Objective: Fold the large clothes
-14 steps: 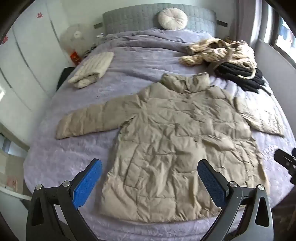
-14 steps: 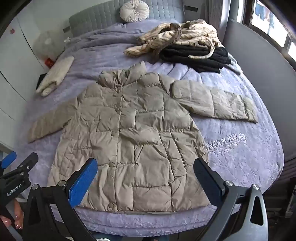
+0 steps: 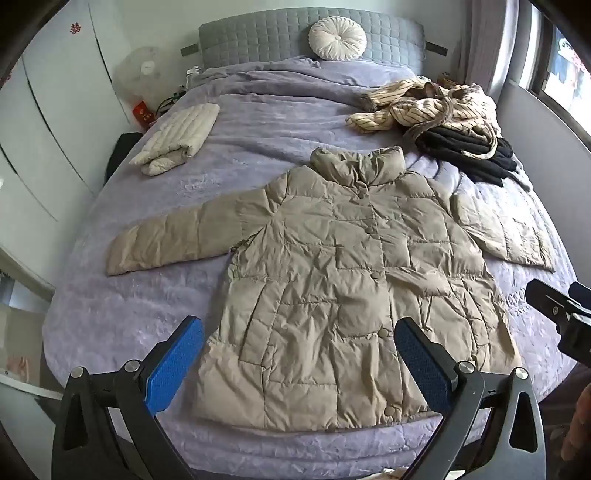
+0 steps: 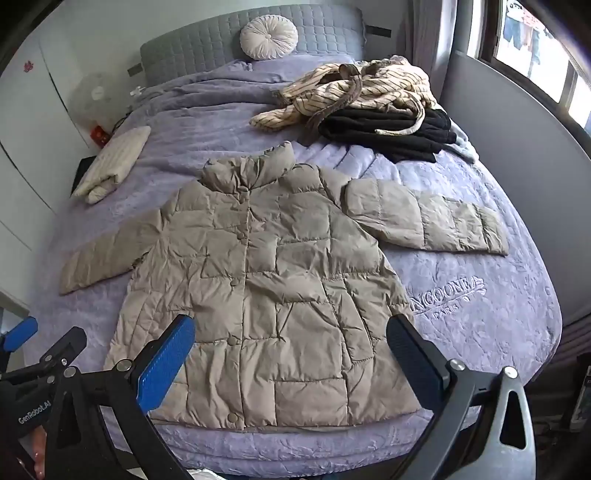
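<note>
Beige and quilted, the puffer coat (image 3: pixel 343 295) lies flat on the lavender bed (image 3: pixel 258 110), buttoned front up, both sleeves spread outward. We hold the left tongs (image 3: pixel 299 365) and right tongs (image 4: pixel 290 362) spread wide above its hem, pinching nothing

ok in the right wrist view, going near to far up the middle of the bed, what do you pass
right gripper with open jaws → beige puffer coat spread flat → bare purple bedspread → round white cushion → grey headboard
</note>
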The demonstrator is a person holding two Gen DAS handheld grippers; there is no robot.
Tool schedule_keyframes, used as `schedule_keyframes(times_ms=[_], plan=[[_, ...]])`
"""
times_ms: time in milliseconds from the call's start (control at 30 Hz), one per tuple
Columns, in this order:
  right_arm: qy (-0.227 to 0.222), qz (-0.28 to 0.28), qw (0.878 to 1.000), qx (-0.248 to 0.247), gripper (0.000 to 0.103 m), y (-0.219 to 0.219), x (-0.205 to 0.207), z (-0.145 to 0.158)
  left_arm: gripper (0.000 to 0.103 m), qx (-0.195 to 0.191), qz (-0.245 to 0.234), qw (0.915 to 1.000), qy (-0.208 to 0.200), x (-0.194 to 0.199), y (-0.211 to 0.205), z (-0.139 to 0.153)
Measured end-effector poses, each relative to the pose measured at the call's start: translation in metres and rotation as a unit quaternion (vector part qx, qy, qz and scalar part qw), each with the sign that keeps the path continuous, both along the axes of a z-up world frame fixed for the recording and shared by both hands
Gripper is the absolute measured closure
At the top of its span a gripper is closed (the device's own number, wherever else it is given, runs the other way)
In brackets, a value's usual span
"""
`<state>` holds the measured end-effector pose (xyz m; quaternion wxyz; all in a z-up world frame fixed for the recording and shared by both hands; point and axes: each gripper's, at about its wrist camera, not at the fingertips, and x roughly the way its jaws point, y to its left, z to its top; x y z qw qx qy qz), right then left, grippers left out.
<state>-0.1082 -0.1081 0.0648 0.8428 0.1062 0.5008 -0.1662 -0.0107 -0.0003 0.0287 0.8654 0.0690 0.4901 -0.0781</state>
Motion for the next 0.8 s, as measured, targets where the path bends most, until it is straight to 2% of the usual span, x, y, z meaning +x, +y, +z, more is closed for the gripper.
schedule_keyframes(times_ms=[800], plan=[[-0.001, -0.007, 1.000, 0.007, 0.000, 0.0004, 0.0006, 0.0051, 0.000, -0.004, 0.007, 1.0000, -0.004, 0.0017, 0.0042, 0.0036]])
